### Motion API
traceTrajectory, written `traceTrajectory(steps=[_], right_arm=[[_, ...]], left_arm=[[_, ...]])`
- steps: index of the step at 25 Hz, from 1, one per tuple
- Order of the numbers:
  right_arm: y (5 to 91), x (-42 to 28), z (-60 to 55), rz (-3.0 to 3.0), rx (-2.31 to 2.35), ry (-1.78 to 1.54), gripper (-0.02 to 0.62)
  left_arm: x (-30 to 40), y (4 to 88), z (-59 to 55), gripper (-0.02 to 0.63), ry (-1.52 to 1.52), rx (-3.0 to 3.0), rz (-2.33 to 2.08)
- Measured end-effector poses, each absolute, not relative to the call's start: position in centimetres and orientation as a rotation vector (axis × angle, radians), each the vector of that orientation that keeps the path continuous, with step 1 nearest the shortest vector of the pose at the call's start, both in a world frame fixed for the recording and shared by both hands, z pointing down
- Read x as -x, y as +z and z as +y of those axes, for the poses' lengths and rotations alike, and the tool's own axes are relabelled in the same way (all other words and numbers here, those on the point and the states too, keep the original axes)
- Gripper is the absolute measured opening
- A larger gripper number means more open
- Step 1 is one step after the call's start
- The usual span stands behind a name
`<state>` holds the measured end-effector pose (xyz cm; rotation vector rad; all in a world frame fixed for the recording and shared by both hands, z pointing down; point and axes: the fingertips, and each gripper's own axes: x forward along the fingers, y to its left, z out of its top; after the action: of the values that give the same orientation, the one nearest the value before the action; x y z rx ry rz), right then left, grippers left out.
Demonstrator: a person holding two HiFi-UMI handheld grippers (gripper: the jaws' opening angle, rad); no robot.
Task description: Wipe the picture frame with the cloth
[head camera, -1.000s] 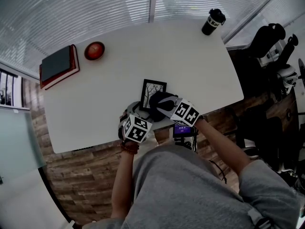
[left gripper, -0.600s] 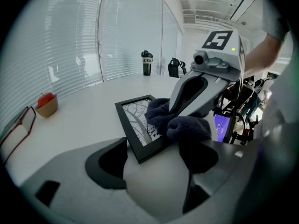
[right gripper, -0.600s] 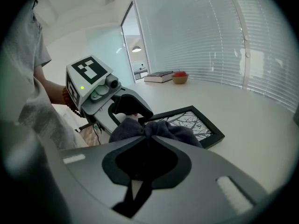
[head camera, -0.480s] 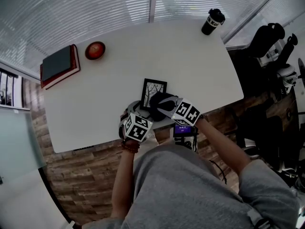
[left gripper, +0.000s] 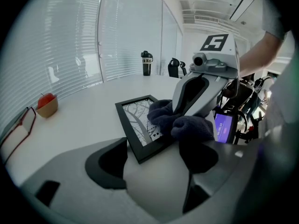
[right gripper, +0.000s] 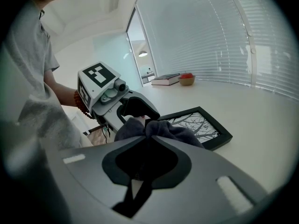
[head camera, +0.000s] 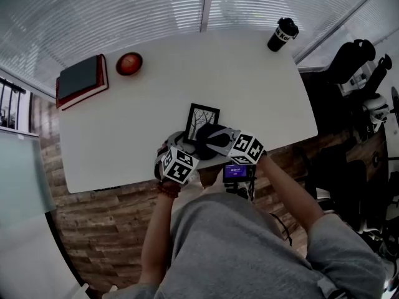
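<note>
A black picture frame (head camera: 200,120) with a tree print lies on the white table (head camera: 249,86) near its front edge. My left gripper (head camera: 187,148) straddles the frame's near end (left gripper: 140,146). Its left pad (left gripper: 112,160) lies against the frame's side, and the cloth hides the other pad. My right gripper (head camera: 216,140) is shut on a dark bunched cloth (right gripper: 180,134). That cloth (left gripper: 187,125) rests on the near right part of the frame's glass, right beside the left gripper's jaw.
A red book with a dark cover (head camera: 80,81) and a red apple in a bowl (head camera: 129,63) sit at the far left. A black tumbler (head camera: 282,35) stands at the far right corner. A phone with a lit purple screen (head camera: 237,172) hangs below the table's front edge.
The right gripper has tilted a little with the cloth, staying on the frame's near right part. The left gripper and the frame have kept still.
</note>
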<state>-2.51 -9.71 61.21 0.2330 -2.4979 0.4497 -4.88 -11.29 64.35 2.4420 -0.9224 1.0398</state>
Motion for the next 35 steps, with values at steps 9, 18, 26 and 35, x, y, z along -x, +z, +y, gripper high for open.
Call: traceTrajectory(steps=[9, 18, 26, 35], right_arm=[[59.0, 1.8, -9.3, -2.660, -0.106, 0.562, 0.047], [50.1, -3.8, -10.3, -2.911, -0.321, 0.442, 0.048], [41.8, -7.0, -8.9, -3.049, -0.552, 0.118, 0.048], [33.7, -10.1, -4.2, -3.094, -0.768, -0.219, 0.048]], left_arm=[[5.0, 63.8, -11.4, 0.367, 0.999, -2.532, -1.017], [2.8, 56.3, -9.6, 0.368, 0.782, -2.551, -1.275], [0.2, 45.0, -8.0, 0.336, 0.401, -2.663, -1.538], [-1.8, 34.5, -3.4, 0.262, -0.075, -2.690, -1.792]])
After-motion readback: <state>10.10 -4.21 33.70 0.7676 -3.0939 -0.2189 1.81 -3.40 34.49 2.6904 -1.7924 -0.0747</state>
